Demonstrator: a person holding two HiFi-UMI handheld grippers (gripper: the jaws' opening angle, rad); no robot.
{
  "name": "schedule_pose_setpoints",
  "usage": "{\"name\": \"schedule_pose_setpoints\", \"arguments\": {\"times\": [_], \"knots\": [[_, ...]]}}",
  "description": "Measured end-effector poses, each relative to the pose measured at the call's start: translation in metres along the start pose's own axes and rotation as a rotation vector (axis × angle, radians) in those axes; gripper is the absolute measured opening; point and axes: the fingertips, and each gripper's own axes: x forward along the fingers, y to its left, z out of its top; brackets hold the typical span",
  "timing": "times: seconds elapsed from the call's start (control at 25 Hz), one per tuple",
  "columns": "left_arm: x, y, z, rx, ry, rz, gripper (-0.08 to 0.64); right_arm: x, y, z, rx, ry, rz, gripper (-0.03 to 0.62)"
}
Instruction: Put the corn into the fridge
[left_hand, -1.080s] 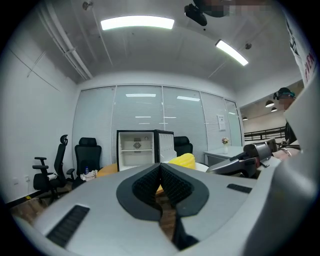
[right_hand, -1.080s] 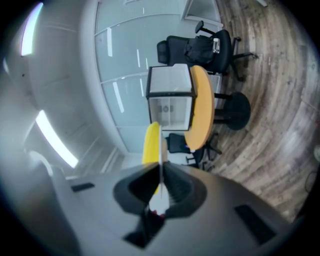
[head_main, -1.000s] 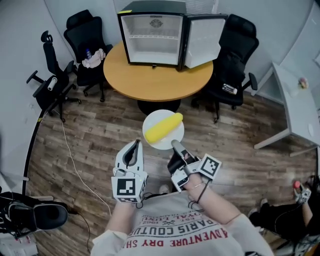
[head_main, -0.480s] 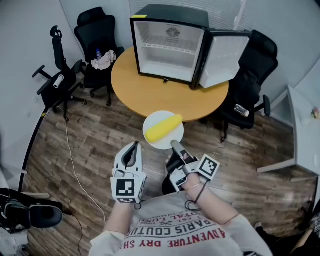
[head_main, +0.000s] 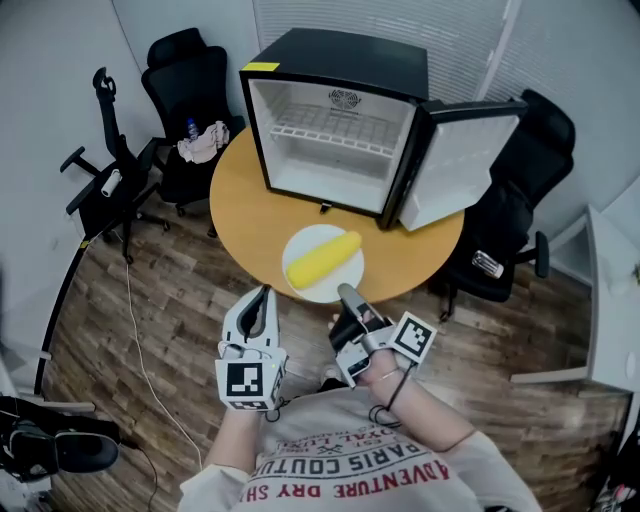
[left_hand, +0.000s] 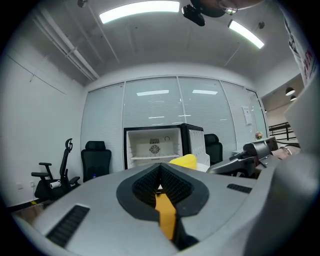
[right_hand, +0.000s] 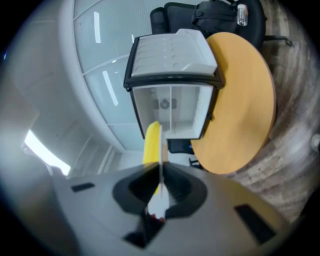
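Observation:
A yellow corn cob (head_main: 323, 259) lies on a white plate (head_main: 300, 245). My right gripper (head_main: 343, 291) is shut on the plate's near rim and holds it level over the front edge of the round wooden table (head_main: 245, 195). In the right gripper view the plate (right_hand: 161, 145) shows edge-on between the jaws, with the corn (right_hand: 151, 142) beside it. The small black fridge (head_main: 330, 130) stands on the table with its door (head_main: 465, 165) swung open to the right and bare shelves inside. My left gripper (head_main: 264, 294) is shut and empty, left of the plate.
Black office chairs stand around the table: one at the back left (head_main: 190, 95) with cloth on its seat, another at the far left (head_main: 110, 175), a third behind the fridge door (head_main: 510, 230). A cable (head_main: 135, 330) runs over the wooden floor. A white desk (head_main: 610, 300) is at the right.
Both grippers and the plate with the corn have moved forward to the table. The fridge and table now look larger and nearer, and the plate hangs over the table's front edge.

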Motion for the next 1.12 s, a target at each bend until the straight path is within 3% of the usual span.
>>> {"name": "schedule_pose_setpoints", "arguments": {"times": [0.4, 1.12], "knots": [[0.092, -0.001, -0.001, -0.022, 0.013, -0.048, 0.029, 0.039, -0.007, 0.069, 0.005, -0.059, -0.029, 0.044], [0.258, 0.067, 0.018, 0.036, -0.022, -0.311, 0.029, 0.164, 0.005, 0.155, -0.010, -0.343, -0.021, 0.044]]}}
